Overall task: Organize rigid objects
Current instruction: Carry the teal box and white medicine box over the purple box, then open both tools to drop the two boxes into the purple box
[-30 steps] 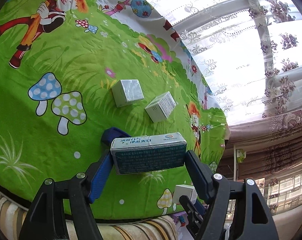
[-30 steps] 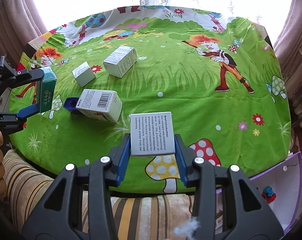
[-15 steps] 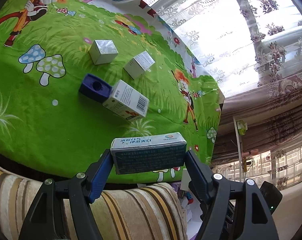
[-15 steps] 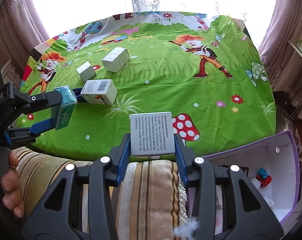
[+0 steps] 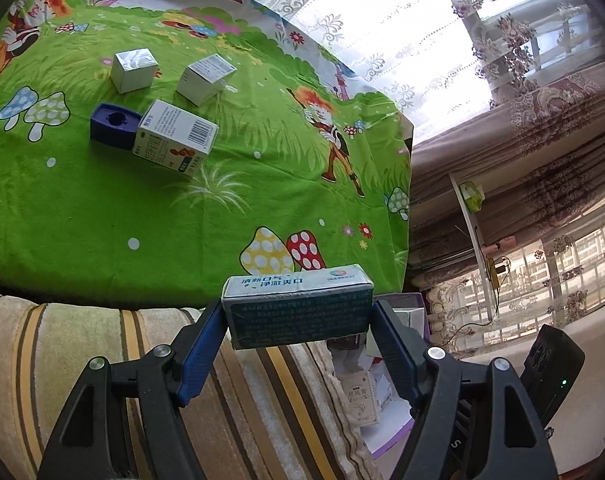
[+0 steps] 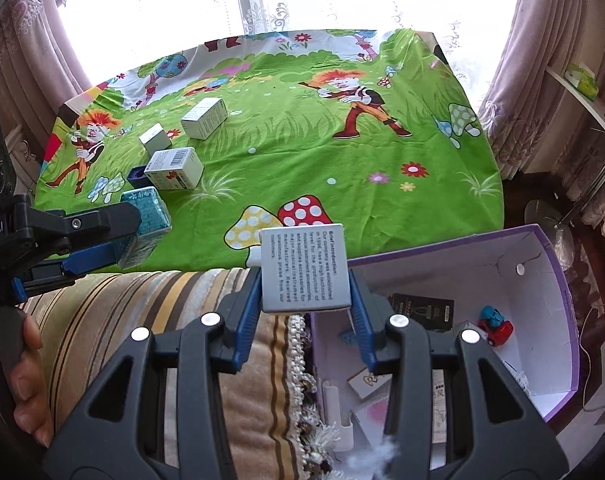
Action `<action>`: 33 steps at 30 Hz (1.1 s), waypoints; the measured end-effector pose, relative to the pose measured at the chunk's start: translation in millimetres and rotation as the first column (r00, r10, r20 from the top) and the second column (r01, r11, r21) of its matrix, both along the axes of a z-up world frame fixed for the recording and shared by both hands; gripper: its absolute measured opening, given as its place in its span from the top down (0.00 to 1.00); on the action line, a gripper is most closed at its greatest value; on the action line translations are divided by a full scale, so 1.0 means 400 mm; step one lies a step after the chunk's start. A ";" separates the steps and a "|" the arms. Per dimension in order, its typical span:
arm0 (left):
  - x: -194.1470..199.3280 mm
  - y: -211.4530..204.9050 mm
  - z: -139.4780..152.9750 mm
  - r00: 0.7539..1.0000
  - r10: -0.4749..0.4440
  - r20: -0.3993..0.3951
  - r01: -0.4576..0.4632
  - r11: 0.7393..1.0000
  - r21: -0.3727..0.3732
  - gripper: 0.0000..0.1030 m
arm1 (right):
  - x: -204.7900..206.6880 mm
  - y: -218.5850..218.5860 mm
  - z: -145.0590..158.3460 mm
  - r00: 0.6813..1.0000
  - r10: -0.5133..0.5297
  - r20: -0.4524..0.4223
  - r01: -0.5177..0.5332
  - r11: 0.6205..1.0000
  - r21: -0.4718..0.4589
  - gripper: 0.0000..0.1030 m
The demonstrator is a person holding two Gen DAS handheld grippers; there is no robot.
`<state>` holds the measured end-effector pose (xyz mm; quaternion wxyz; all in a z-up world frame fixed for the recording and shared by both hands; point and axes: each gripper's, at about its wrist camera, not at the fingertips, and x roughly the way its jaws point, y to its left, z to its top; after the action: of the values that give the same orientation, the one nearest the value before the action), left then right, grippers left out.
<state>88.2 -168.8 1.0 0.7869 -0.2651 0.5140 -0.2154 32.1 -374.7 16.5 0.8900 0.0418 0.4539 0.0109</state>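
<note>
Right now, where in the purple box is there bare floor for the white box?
Bare floor lies along the purple box's far wall, from the white box in the right gripper across to the toy car. The near end is crowded with cards and packets.

Open purple bin (image 6: 550,280), cluttered floor

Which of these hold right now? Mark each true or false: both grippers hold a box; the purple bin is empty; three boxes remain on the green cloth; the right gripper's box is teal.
1. Both grippers hold a box: true; the left gripper clamps a teal box, and the right gripper a grey box.
2. The purple bin is empty: false; a toy car and cartons lie inside.
3. Three boxes remain on the green cloth: true.
4. The right gripper's box is teal: false; it is grey.
</note>
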 end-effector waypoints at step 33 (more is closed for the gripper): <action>-0.186 -0.345 0.079 0.821 -0.542 0.179 0.515 0.838 0.179 0.26 | -0.156 -0.284 0.021 0.972 -0.234 0.018 0.235 0.972 -0.017 0.38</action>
<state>13.8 -306.9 32.6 0.7630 -0.0376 0.4883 -0.4218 -30.4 -488.4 24.8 0.8891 0.0866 0.4386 -0.0984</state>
